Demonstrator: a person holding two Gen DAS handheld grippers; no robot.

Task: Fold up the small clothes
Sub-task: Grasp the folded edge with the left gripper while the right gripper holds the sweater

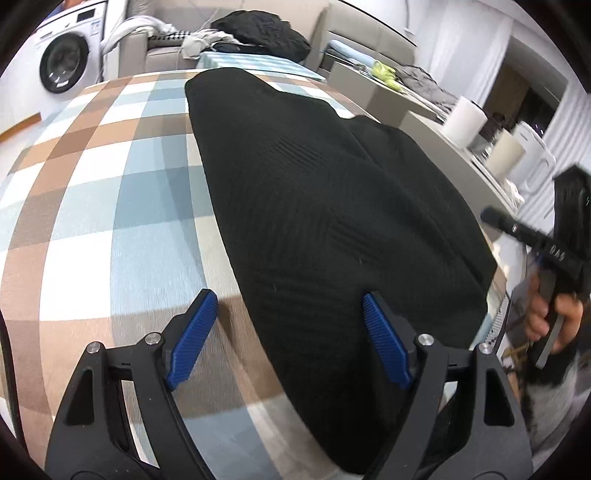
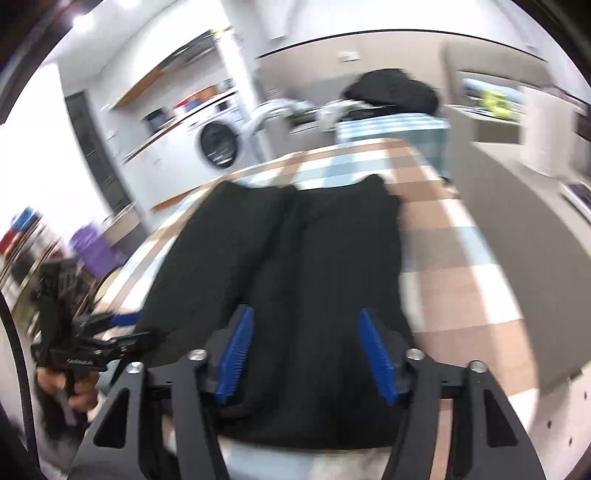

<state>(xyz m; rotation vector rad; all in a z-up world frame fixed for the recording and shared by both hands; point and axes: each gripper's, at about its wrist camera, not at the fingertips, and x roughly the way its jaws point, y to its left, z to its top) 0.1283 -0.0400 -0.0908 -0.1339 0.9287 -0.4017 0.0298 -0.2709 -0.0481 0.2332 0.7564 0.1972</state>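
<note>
A black ribbed garment (image 1: 314,203) lies flat and lengthwise on the checked tablecloth (image 1: 110,206). My left gripper (image 1: 288,299) hovers open over its near end, with the left pad above the cloth and the right pad above the garment. In the right wrist view the same garment (image 2: 295,258) shows a lengthwise fold line. My right gripper (image 2: 306,312) stands open over the garment's near edge, and its pads do not press on the fabric. A hand (image 1: 554,314) holds the right gripper's handle at the far right. The picture is blurred.
A washing machine (image 1: 66,62) stands at the back left. A sofa behind the table bears a pile of dark and light clothes (image 1: 266,33). To the right, a grey counter carries white cylinders (image 1: 465,122). The table's near edge lies just under both grippers.
</note>
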